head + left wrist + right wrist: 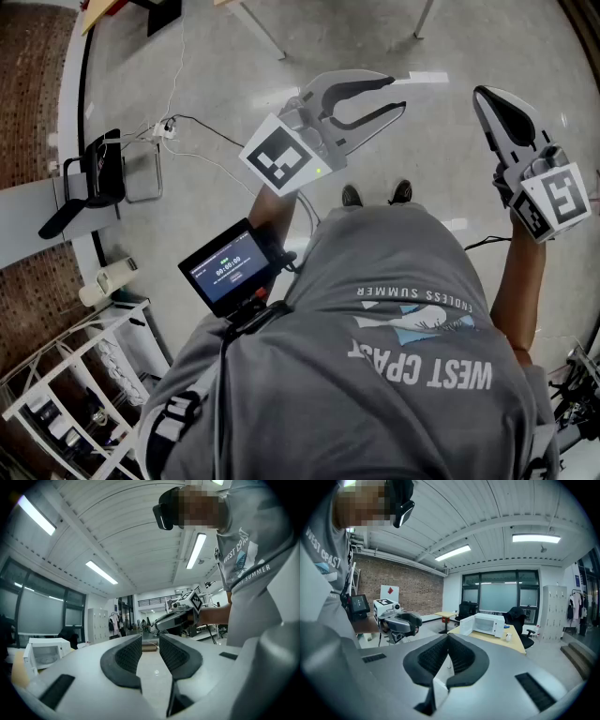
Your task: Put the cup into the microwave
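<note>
Far across room: microwave door open on table, cup beside; L gripper fingers apart, empty; R gripper fingers together, empty.

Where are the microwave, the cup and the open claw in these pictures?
microwave (483,624), right gripper view, on its white front.
cup (508,637), right gripper view, on its white side, on the desk right of the microwave.
left claw (397,93), head view, midway between its two spread fingertips.

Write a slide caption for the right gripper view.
Empty right tongs, shut, face a distant table with an open microwave and a cup.
</note>
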`<action>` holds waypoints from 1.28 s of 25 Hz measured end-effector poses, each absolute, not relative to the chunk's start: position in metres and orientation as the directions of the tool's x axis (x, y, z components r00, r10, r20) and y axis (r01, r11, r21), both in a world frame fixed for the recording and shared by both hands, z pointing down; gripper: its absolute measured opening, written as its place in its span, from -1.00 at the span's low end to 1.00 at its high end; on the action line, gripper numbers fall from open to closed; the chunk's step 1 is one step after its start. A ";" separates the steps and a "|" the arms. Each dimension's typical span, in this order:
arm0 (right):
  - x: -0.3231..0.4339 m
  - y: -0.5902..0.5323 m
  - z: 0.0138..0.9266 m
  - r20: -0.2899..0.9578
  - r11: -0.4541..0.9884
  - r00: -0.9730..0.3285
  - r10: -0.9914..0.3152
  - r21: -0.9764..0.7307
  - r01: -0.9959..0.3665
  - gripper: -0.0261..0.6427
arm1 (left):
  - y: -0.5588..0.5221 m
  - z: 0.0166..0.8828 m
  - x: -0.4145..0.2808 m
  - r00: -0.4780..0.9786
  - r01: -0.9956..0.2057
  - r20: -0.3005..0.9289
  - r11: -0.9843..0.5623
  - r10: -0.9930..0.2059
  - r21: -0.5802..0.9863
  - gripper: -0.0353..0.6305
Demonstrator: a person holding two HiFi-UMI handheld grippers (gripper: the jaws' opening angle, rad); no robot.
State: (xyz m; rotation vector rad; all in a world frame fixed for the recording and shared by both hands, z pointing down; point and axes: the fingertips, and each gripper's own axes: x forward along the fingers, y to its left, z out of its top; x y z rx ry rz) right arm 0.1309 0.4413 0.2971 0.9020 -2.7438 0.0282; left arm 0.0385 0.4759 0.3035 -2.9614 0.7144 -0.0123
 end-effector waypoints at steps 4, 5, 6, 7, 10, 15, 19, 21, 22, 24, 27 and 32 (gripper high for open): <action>0.131 0.442 0.297 0.244 0.808 -0.776 -0.582 0.060 -0.587 -0.87 | 0.477 0.303 0.039 0.891 -0.452 -0.015 -0.886 -0.453 -0.101 -0.51; 0.131 0.442 0.297 0.245 0.807 -0.775 -0.583 0.058 -0.588 -0.87 | 0.477 0.303 0.039 0.892 -0.451 -0.015 -0.887 -0.452 -0.101 -0.51; 0.131 0.442 0.298 0.245 0.806 -0.774 -0.584 0.057 -0.590 -0.87 | 0.477 0.303 0.039 0.892 -0.451 -0.016 -0.887 -0.452 -0.101 -0.51; 0.132 0.442 0.298 0.246 0.804 -0.773 -0.585 0.057 -0.592 -0.87 | 0.477 0.303 0.040 0.892 -0.451 -0.018 -0.887 -0.451 -0.101 -0.51; 0.133 0.442 0.298 0.246 0.801 -0.769 -0.591 0.059 -0.596 -0.87 | 0.477 0.303 0.039 0.892 -0.452 -0.019 -0.887 -0.452 -0.094 -0.51; 0.139 0.442 0.299 0.210 0.780 -0.760 -0.615 0.025 -0.625 -0.86 | 0.478 0.306 0.040 0.895 -0.446 -0.016 -0.891 -0.447 -0.088 -0.51; 0.145 0.441 0.304 0.183 0.761 -0.748 -0.638 0.002 -0.649 -0.86 | 0.481 0.305 0.040 0.895 -0.446 -0.041 -0.890 -0.445 -0.090 -0.51; 0.148 0.440 0.306 0.183 0.751 -0.739 -0.649 -0.001 -0.660 -0.86 | 0.481 0.306 0.039 0.894 -0.448 -0.036 -0.890 -0.446 -0.082 -0.51; 0.150 0.437 0.305 0.184 0.747 -0.734 -0.654 -0.002 -0.665 -0.86 | 0.478 0.306 0.040 0.893 -0.449 -0.027 -0.890 -0.449 -0.078 -0.51; 0.159 0.428 0.303 0.187 0.742 -0.730 -0.657 -0.008 -0.670 -0.86 | 0.469 0.306 0.046 0.889 -0.457 -0.009 -0.886 -0.458 -0.074 -0.51; 0.183 0.412 0.310 0.197 0.746 -0.735 -0.649 -0.020 -0.665 -0.86 | 0.453 0.311 0.066 0.878 -0.478 0.007 -0.876 -0.479 -0.070 -0.51; 0.218 0.386 0.310 0.192 0.751 -0.741 -0.643 -0.029 -0.659 -0.86 | 0.423 0.307 0.089 0.844 -0.536 0.001 -0.843 -0.537 -0.055 -0.77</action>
